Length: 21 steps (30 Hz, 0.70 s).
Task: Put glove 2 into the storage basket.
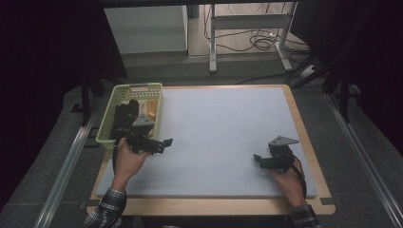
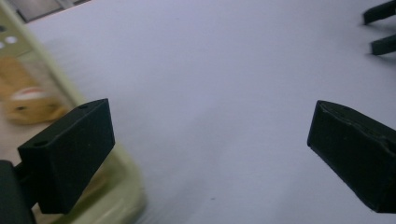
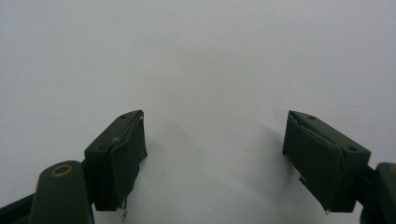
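While the yellow basket (image 1: 124,90) sits at the bench's (image 1: 223,137) far left corner, my left claw (image 1: 164,142) hovers just beside its near end, jaws apart and empty. My right claw (image 1: 258,159) waits well apart, jaws likewise spread.

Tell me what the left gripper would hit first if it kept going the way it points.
Probably the right gripper, far across the bare white table mat; nothing else lies between, though depth is unclear.

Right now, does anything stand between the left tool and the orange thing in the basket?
Yes. The basket's near wall stands between the open left tool and the orange thing, which lies inside.
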Tool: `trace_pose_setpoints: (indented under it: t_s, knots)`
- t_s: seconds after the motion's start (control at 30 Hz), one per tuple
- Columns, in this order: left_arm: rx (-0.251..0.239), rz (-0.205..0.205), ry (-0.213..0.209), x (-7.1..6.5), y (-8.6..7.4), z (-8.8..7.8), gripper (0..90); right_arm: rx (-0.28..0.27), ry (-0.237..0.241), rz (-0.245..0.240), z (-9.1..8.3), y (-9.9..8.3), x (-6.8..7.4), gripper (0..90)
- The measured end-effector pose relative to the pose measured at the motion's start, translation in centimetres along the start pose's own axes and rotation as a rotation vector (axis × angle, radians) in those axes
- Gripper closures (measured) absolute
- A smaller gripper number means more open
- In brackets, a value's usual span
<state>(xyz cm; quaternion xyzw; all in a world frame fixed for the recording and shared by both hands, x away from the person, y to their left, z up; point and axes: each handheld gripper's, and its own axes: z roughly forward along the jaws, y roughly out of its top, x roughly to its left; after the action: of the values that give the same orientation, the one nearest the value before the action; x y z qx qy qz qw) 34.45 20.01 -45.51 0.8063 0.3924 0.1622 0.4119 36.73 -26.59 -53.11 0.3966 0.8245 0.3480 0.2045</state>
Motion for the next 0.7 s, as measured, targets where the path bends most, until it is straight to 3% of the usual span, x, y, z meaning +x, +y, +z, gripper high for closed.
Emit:
trace_pose_setpoints:
  t_s: [0.23,0.37,0.5,0.7]
  knots:
    - [-0.038,0.027,-0.080,-3.0,-1.7,1.2,1.0,0.000,-0.001,0.000,0.0,0.0,0.0,20.7]
    - [-0.035,0.052,-0.098,-4.5,-3.1,2.3,0.7,0.000,-0.001,0.000,0.0,0.0,0.0,20.7]
    - [-0.028,0.062,-0.111,-5.6,-4.7,3.3,0.5,0.000,-0.002,0.000,0.0,0.0,0.0,20.7]
    - [0.001,0.048,-0.123,-6.0,-6.5,4.7,0.5,-0.001,-0.002,-0.001,0.0,0.0,0.0,20.7]
